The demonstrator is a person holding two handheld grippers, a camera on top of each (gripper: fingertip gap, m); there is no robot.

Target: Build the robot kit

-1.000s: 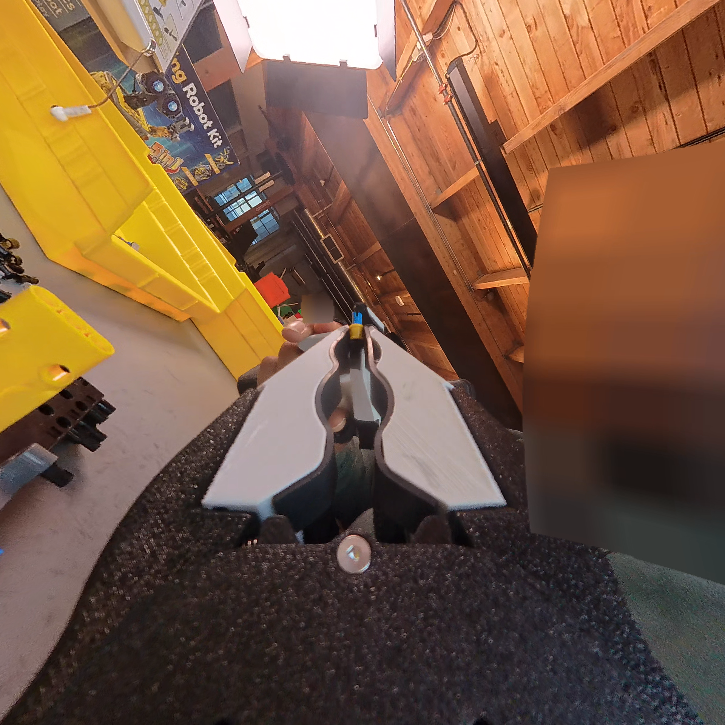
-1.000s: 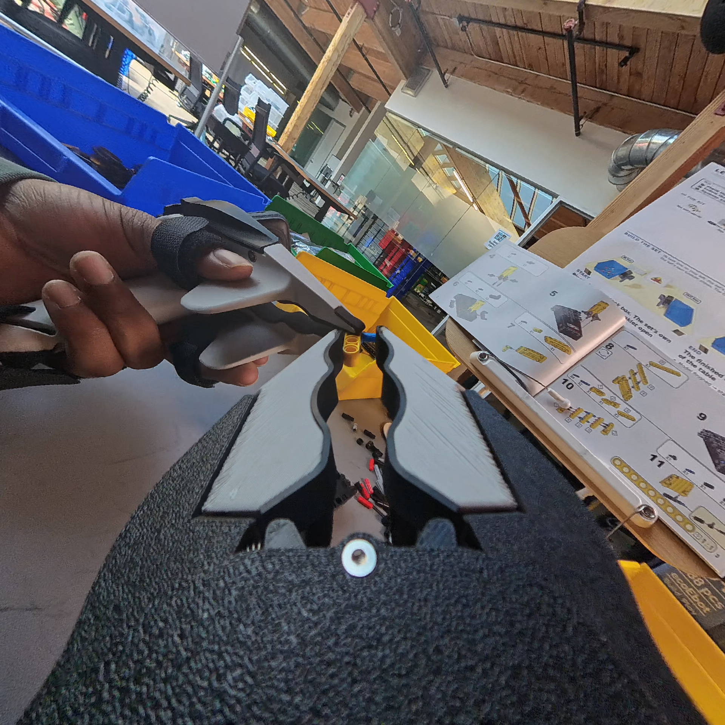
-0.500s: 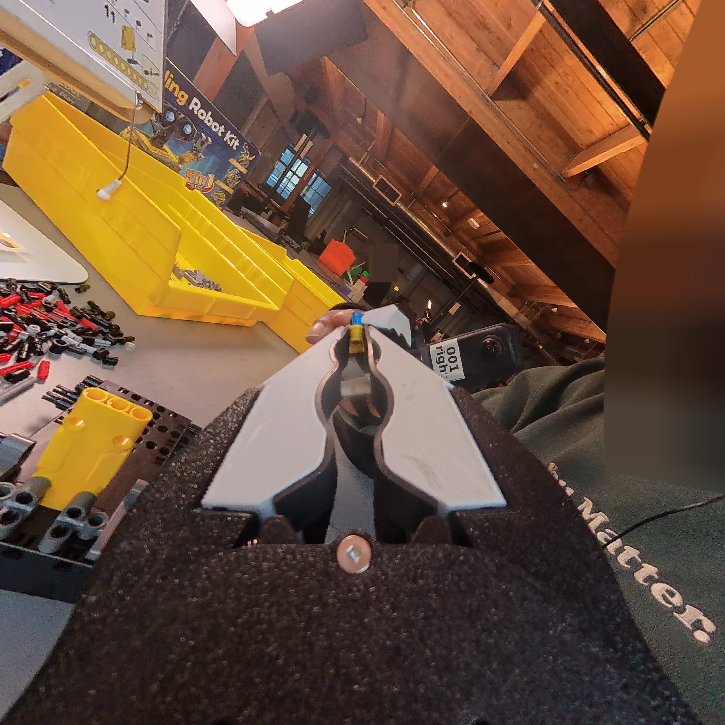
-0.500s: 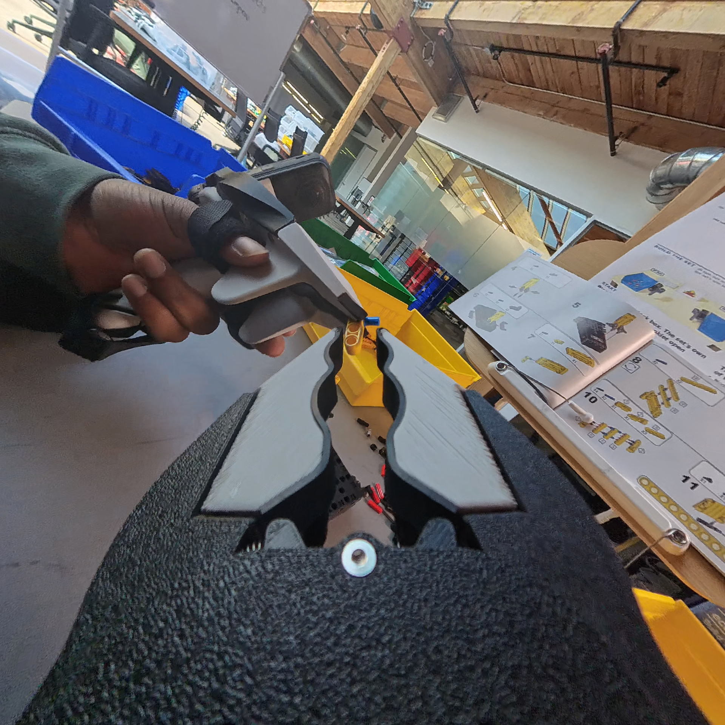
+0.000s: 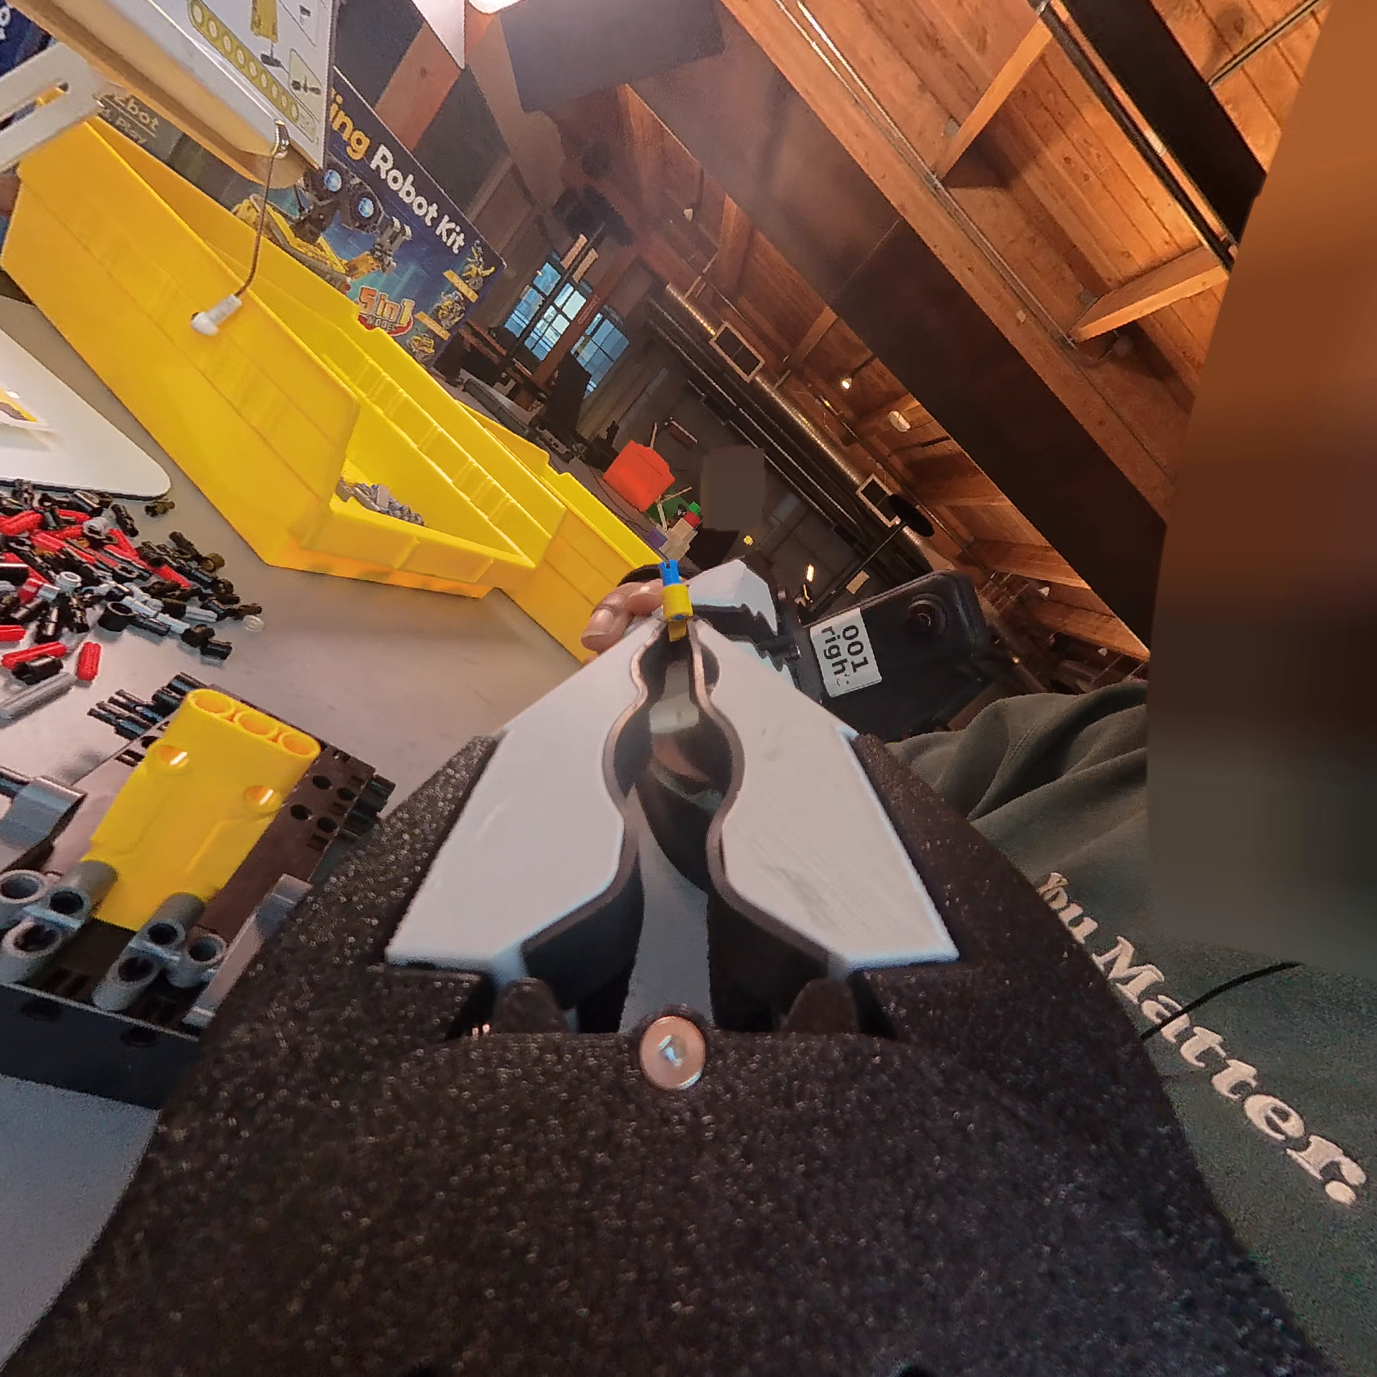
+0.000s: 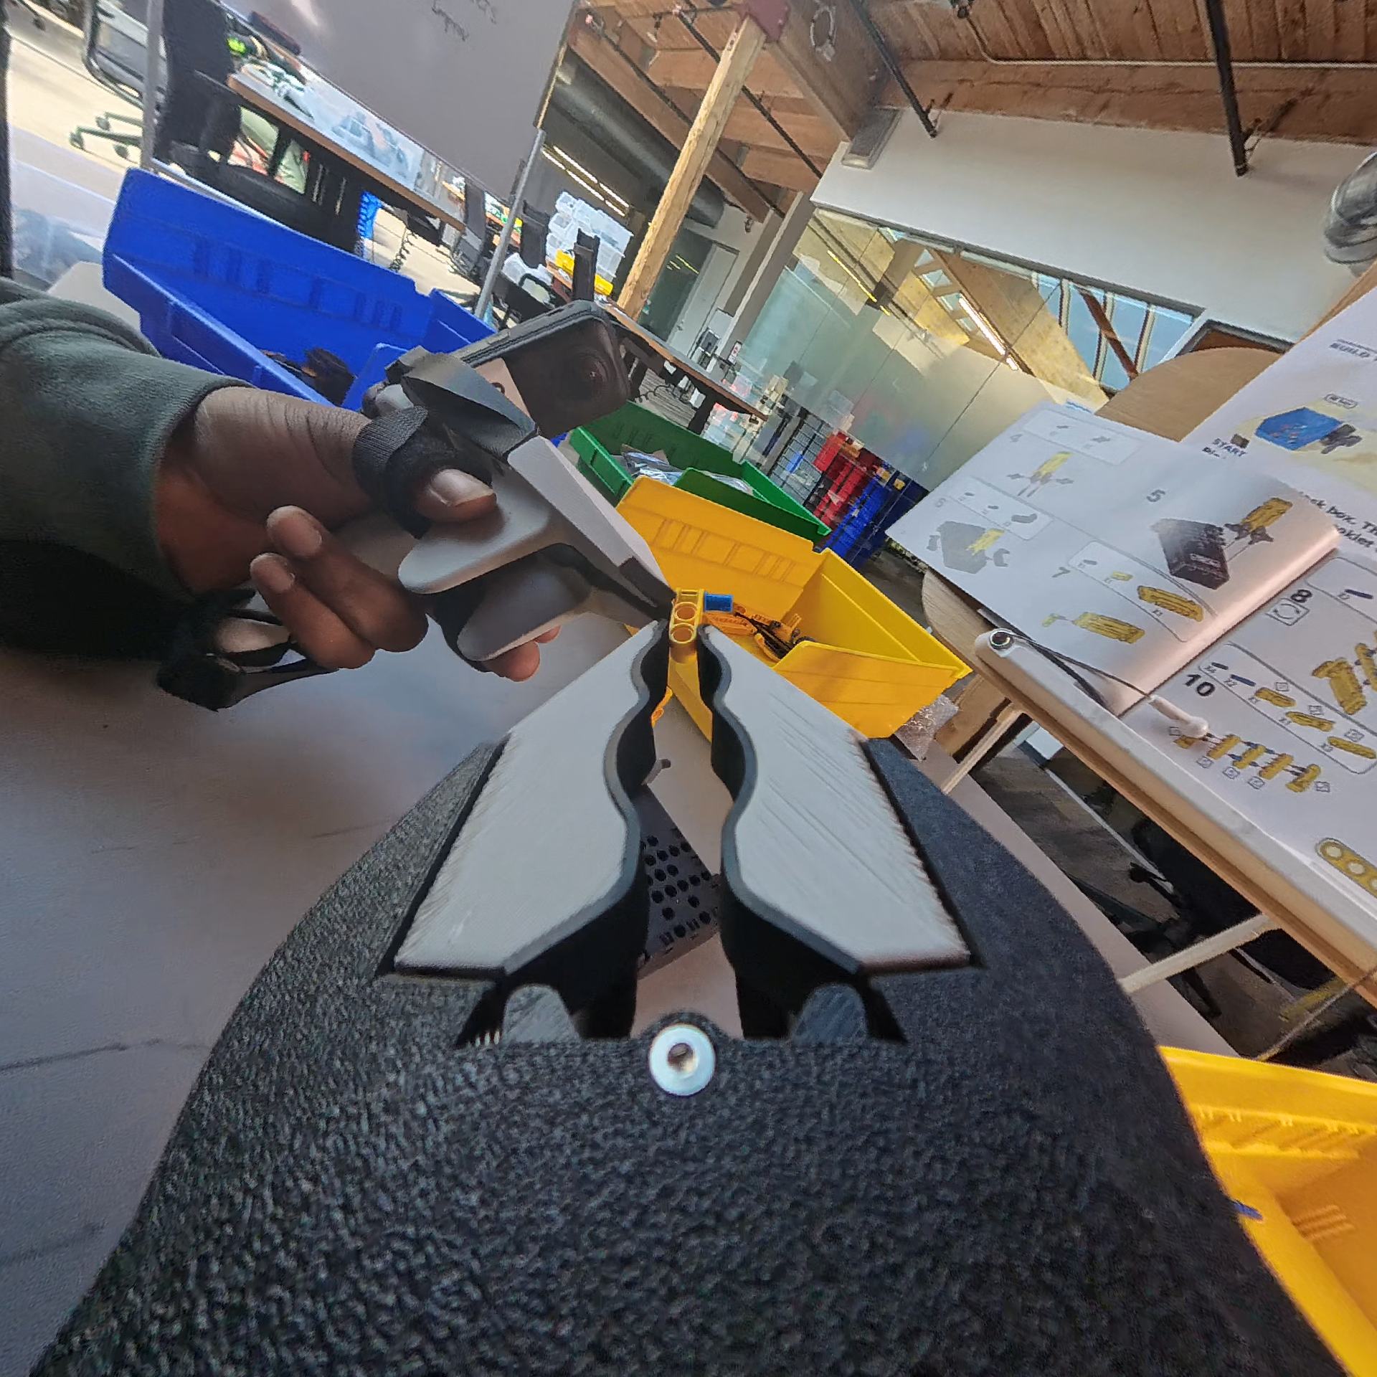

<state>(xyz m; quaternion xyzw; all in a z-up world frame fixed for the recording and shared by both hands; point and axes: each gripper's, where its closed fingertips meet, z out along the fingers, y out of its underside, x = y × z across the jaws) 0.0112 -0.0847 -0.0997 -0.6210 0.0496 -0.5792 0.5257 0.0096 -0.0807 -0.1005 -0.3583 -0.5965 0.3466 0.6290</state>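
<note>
Nearby, yellow bin (image 5: 417,536) with grey pieces (image 5: 376,498).

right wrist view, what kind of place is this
Probably a workshop or lab set up for building-kit assembly: parts bins such as the yellow bin, an illustrated instruction sheet on a stand, worktables beyond, exposed timber ceiling.

- My left gripper (image 5: 676,632) is pinched on a small yellow piece (image 5: 676,605) with a blue pin (image 5: 668,572) in it.
- The right gripper (image 5: 734,596) meets it just beyond.
- I see loose red and black pins (image 5: 97,566) lying left of a yellow bin (image 5: 223,417).
</note>
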